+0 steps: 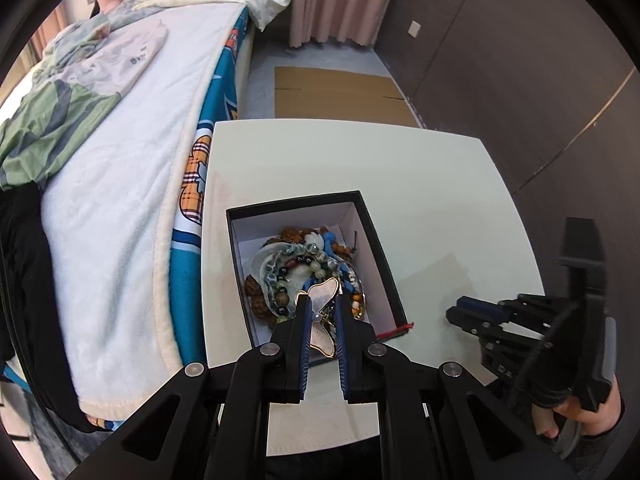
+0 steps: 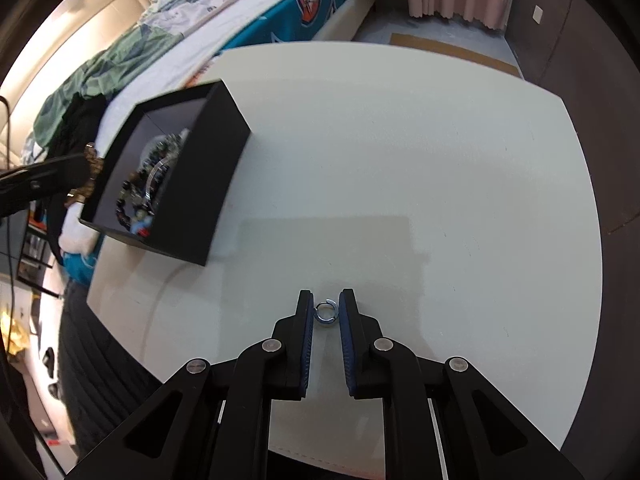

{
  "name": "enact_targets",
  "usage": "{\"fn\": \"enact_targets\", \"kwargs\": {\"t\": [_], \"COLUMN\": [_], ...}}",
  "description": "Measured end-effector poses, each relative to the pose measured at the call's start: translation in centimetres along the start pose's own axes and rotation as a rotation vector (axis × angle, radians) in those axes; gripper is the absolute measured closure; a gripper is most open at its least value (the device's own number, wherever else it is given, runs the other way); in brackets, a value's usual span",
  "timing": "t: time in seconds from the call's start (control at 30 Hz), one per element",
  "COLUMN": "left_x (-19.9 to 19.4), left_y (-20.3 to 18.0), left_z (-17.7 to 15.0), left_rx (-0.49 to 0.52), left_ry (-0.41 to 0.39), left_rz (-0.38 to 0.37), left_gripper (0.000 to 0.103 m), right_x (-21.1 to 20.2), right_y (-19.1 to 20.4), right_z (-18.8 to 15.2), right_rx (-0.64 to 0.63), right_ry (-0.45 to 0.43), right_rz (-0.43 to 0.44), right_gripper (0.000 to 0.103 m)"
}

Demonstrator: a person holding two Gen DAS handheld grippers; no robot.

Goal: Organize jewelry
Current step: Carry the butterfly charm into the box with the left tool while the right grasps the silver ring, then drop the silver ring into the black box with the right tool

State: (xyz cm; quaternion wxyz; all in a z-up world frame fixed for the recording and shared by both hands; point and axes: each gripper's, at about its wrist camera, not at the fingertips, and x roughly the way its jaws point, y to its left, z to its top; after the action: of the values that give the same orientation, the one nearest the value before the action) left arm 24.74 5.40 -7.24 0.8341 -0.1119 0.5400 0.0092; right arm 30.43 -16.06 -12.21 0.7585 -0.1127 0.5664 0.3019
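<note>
A pale butterfly-shaped brooch with a gold rim [image 1: 322, 291] is pinched in my left gripper [image 1: 322, 305], just above the near end of a black open box [image 1: 296, 202]. Beaded bracelets and other jewelry [image 1: 298, 258] lie heaped inside the box. In the right wrist view a small silver ring [image 2: 326, 314] lies on the white table [image 2: 400, 140] with my right gripper [image 2: 325, 300] shut on it, both blue pads touching its sides. The box [image 2: 216, 168] stands up and to the left of that gripper. In the left wrist view the right gripper [image 1: 460, 312] shows low over the table to the right of the box.
A bed [image 1: 128, 184] with a white blanket and folded clothes runs along the table's left side. Flat cardboard [image 1: 340, 96] lies on the floor beyond the table, and a pink curtain [image 1: 340, 0] hangs behind. A dark wall [image 1: 540, 80] stands to the right.
</note>
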Motion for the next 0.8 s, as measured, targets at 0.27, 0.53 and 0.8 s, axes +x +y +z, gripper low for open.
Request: {"fn": "enact_targets", "kwargs": {"t": [0.27,0.53,0.8], "left_x": [0.2,-2.4,-4.5], "left_y": [0.7,1.9,4.4], "left_z": [0.5,0.6,-0.1], "left_rx": [-0.044,-0.052,-0.101], "left_ry": [0.001,-0.073,-0.103], "left_rz": [-0.018,-0.015,-0.018], "left_gripper": [0.050,0.040,0.040], "right_x": [-3.0,-5.3,-6.1], "right_y": [0.8,2.9,6.7], "right_z": [1.5,4.1,6.1], "right_rx": [0.026,0.052,0.046], "right_ry": [-0.092,-0.196,-0.248], "right_rz": [0.076,0.201,0.317], "right_gripper": [0.088,0.088,0.088]}}
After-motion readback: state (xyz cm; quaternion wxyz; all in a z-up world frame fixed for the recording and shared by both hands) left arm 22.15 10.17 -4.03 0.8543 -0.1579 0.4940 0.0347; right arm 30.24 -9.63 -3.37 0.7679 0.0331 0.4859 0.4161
